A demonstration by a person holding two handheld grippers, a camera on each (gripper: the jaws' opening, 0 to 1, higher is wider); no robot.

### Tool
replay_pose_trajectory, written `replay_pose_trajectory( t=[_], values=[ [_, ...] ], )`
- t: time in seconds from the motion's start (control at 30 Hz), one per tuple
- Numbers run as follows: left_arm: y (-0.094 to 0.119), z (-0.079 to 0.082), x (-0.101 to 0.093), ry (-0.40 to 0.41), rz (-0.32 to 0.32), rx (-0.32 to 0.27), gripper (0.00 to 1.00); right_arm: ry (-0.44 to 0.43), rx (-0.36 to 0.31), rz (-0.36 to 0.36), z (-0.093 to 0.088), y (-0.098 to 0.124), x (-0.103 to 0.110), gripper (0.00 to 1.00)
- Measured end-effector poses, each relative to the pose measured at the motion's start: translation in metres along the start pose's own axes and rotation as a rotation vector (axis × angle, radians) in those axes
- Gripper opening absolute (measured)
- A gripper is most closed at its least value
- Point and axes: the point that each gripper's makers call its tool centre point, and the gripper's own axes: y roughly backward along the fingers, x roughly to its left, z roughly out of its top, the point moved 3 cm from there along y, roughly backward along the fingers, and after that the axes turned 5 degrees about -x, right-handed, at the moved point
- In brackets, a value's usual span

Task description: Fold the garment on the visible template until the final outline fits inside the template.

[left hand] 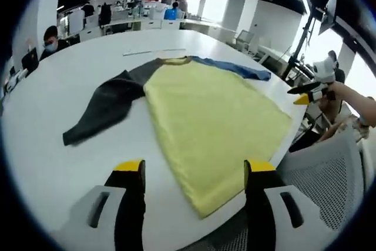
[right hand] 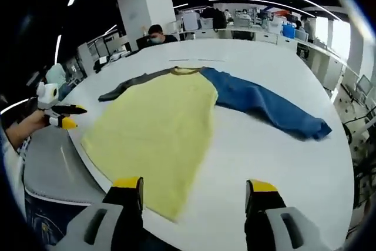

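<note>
The garment (left hand: 205, 116) lies flat and spread on the white bench (left hand: 59, 116), yellow body in the middle, collar on the far side, hem toward the person and hanging a little over the near edge. Long axis runs straight away from both grippers. No template outline can be made out on the bench.

Left gripper (left hand: 194, 171) is held wide, nothing between its jaws; hem sits just ahead of it. The dark grey sleeve (left hand: 103, 110) angles out to that side, so the left is the nearer one for it. Right gripper (right hand: 194, 192) also wide and empty, over the hem's other corner. The blue sleeve (right hand: 270, 110) stretches out on its side, cuff well apart from the body, so it's the right's to take.

Judgement: nothing folded yet; sleeves inward likely first. Plenty of bare bench round both sleeves. Mesh chair (left hand: 329, 174) crowds the near edge by the hem.
</note>
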Motion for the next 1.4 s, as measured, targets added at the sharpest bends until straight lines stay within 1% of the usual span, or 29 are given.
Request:
replay_pose_trajectory(
  t=[0.07, 0.13, 0.2, 0.23, 0.3, 0.43, 0.47, 0.5, 0.53, 0.57, 0.63, 0.73, 0.83, 0.87, 0.97, 1.0, 1.1, 1.13, 1.17, 1.2, 1.33, 1.37, 1.4],
  values=[
    [-0.001, 0.001, -0.001, -0.004, -0.004, -0.006, 0.72, 0.002, -0.028, -0.032, 0.007, 0.000, -0.018, 0.75],
    [-0.002, 0.002, 0.000, -0.015, -0.003, -0.009, 0.75, 0.025, -0.025, -0.066, 0.013, -0.001, -0.033, 0.76],
    [-0.003, -0.001, 0.001, -0.029, 0.002, 0.010, 0.77, 0.036, -0.031, -0.079, 0.017, -0.001, -0.038, 0.76],
    [-0.003, -0.001, 0.002, -0.033, 0.003, 0.006, 0.79, 0.035, -0.035, -0.087, 0.019, 0.000, -0.041, 0.76],
    [-0.004, 0.001, 0.000, -0.028, -0.006, -0.003, 0.84, 0.020, -0.043, -0.107, 0.025, 0.000, -0.053, 0.77],
    [-0.005, 0.004, 0.000, -0.044, -0.005, -0.021, 0.92, 0.028, -0.053, -0.145, 0.035, 0.002, -0.072, 0.76],
    [-0.005, 0.005, 0.001, -0.052, -0.002, -0.024, 0.93, 0.050, -0.073, -0.157, 0.039, 0.002, -0.079, 0.75],
    [-0.006, 0.006, 0.001, -0.055, 0.000, -0.028, 0.96, 0.064, -0.072, -0.167, 0.040, 0.002, -0.084, 0.74],
    [-0.006, 0.007, 0.001, -0.058, -0.003, -0.032, 0.98, 0.067, -0.072, -0.173, 0.041, 0.001, -0.087, 0.72],
    [-0.008, 0.006, 0.001, -0.054, -0.010, -0.032, 0.99, 0.067, -0.088, -0.183, 0.044, 0.000, -0.095, 0.71],
    [-0.009, 0.006, 0.001, -0.040, -0.008, -0.031, 0.99, 0.040, -0.090, -0.195, 0.046, -0.001, -0.103, 0.70],
    [-0.009, 0.008, 0.000, -0.042, -0.010, -0.042, 0.99, 0.034, -0.089, -0.220, 0.048, -0.003, -0.117, 0.69],
    [-0.008, 0.011, 0.000, -0.051, -0.005, -0.050, 0.99, -0.020, -0.083, -0.254, 0.050, -0.005, -0.132, 0.66],
    [-0.007, 0.013, 0.001, -0.052, -0.002, -0.055, 0.99, -0.022, -0.091, -0.265, 0.052, -0.006, -0.135, 0.65],
    [-0.004, 0.016, 0.001, -0.053, 0.002, -0.063, 0.99, -0.069, -0.088, -0.278, 0.052, -0.010, -0.149, 0.59],
    [-0.004, 0.017, 0.001, -0.055, 0.003, -0.064, 0.99, -0.072, -0.092, -0.277, 0.053, -0.011, -0.151, 0.58],
    [0.000, 0.021, 0.001, -0.062, 0.011, -0.069, 0.99, -0.074, -0.074, -0.292, 0.052, -0.015, -0.160, 0.53],
    [0.002, 0.024, 0.002, -0.078, 0.023, -0.077, 0.99, -0.079, -0.071, -0.296, 0.052, -0.015, -0.162, 0.52],
    [0.003, 0.026, 0.002, -0.086, 0.029, -0.082, 0.99, -0.088, -0.065, -0.306, 0.051, -0.016, -0.166, 0.50],
    [0.004, 0.029, 0.004, -0.087, 0.040, -0.088, 0.99, -0.103, -0.073, -0.315, 0.051, -0.016, -0.168, 0.47],
    [0.007, 0.039, 0.005, -0.080, 0.047, -0.113, 0.99, -0.129, -0.075, -0.349, 0.050, -0.017, -0.178, 0.40],
    [0.007, 0.041, 0.004, -0.086, 0.040, -0.117, 0.98, -0.136, -0.074, -0.357, 0.049, -0.017, -0.181, 0.39],
    [0.007, 0.042, 0.004, -0.086, 0.041, -0.115, 0.98, -0.156, -0.061, -0.385, 0.046, -0.016, -0.186, 0.36]
  ],
)
